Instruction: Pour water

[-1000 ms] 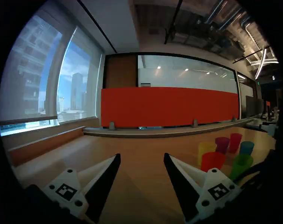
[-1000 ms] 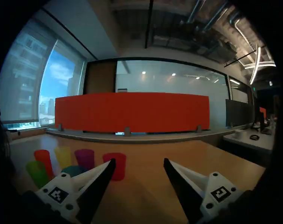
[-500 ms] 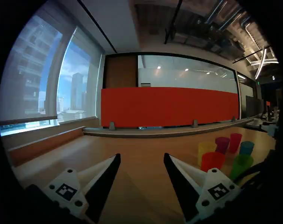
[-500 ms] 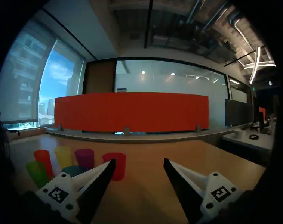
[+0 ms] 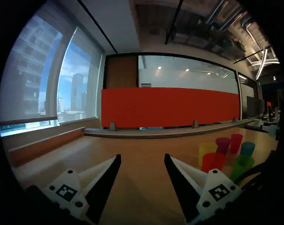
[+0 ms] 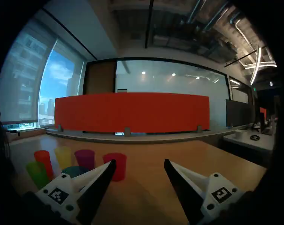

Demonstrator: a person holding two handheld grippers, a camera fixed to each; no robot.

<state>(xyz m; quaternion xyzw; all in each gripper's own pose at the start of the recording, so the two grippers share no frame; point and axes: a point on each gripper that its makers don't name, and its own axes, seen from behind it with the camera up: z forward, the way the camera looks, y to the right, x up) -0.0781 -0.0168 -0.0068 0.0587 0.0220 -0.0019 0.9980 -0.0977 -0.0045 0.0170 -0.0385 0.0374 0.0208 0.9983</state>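
The left gripper [image 5: 141, 162] hangs wide open above the wooden table [image 5: 142, 144], with its fingers touching nothing and nothing between them. The right gripper [image 6: 139, 167] is spread just as wide and is also empty. The coloured cups [image 5: 223, 144] stand upright in a tight cluster on the table, well ahead of both grippers. They appear off to the right in the left gripper view and off to the left in the right gripper view. There the teal cup [image 6: 76, 170] is half hidden behind a finger. The green cup [image 5: 242, 164] is crossed by what may be a dark cable. Whether any cup holds water cannot be made out.
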